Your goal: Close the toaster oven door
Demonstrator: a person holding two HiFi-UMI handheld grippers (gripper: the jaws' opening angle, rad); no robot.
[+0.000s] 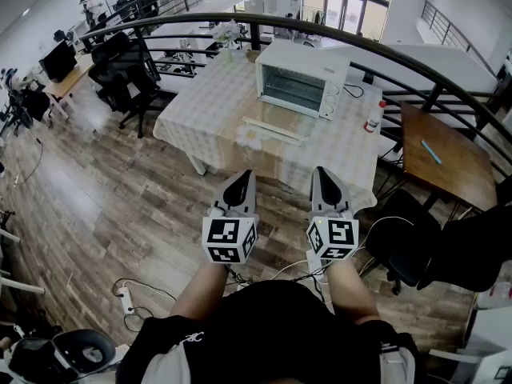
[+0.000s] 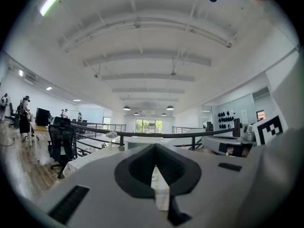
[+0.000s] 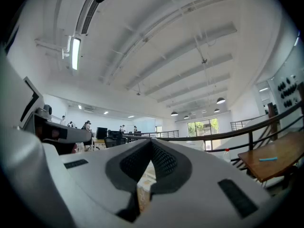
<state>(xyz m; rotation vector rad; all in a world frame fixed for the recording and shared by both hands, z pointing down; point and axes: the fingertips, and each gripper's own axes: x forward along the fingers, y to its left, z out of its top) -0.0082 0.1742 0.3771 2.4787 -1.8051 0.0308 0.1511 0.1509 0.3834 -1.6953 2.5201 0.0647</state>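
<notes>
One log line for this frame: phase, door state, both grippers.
phase: pre-contact | toaster oven door: open, folded down | left gripper: shut, empty | right gripper: shut, empty | both short of table

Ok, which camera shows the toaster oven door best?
Head view: the toaster oven has its door folded down open, in plain sight. Both gripper views show only the oven's top over their own bodies; the door is hidden.

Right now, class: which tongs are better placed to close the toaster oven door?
Left, narrowly. The handle of the toaster oven's open door lies more directly ahead of the left tongs than the right tongs. Both are shut, empty and well short of the table.
</notes>
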